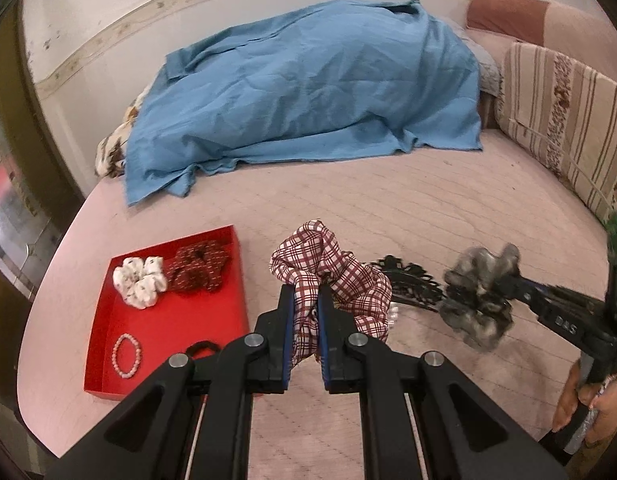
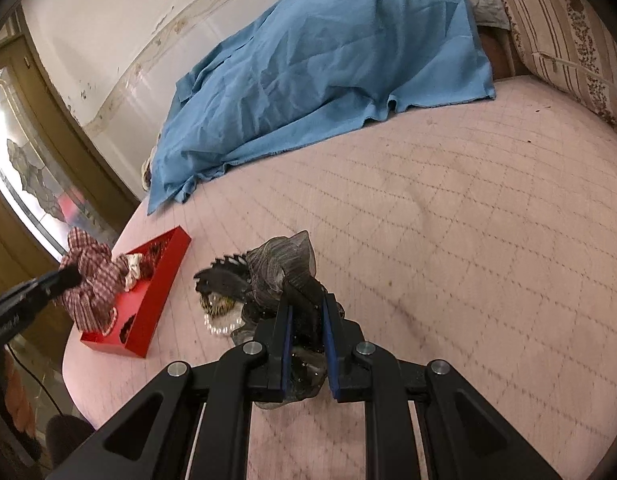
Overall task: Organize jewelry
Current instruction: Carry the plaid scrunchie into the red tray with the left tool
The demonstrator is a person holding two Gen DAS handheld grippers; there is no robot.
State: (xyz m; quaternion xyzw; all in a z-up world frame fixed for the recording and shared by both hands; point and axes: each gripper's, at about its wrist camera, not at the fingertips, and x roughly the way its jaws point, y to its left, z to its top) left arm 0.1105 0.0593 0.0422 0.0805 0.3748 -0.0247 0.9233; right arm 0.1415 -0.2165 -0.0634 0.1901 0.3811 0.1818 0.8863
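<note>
Scrunchies are what I'm carrying: my left gripper (image 1: 306,300) has its jaws clamped on a fold of the red-and-white plaid scrunchie (image 1: 332,280), held above the bed (image 1: 448,208) just right of the red tray (image 1: 168,320). My right gripper (image 2: 306,312) has its jaws pinched on the grey sheer scrunchie (image 2: 280,268), which hangs above a black hair clip (image 2: 220,280) and a pearl bracelet (image 2: 218,328) lying on the quilt.

Already in the tray are a white scrunchie (image 1: 139,280), a dark red scrunchie (image 1: 200,268) and a pink bead bracelet (image 1: 127,350).

Both scrunchies should handle as light, soft and floppy. A pinch on one bunched fold seems enough, and they will sag and swing. I'd judge the clip stiff and toothed, best taken across its spine. The pearl bracelet looks slippery and small, so I'd grip across the strand itself.
</note>
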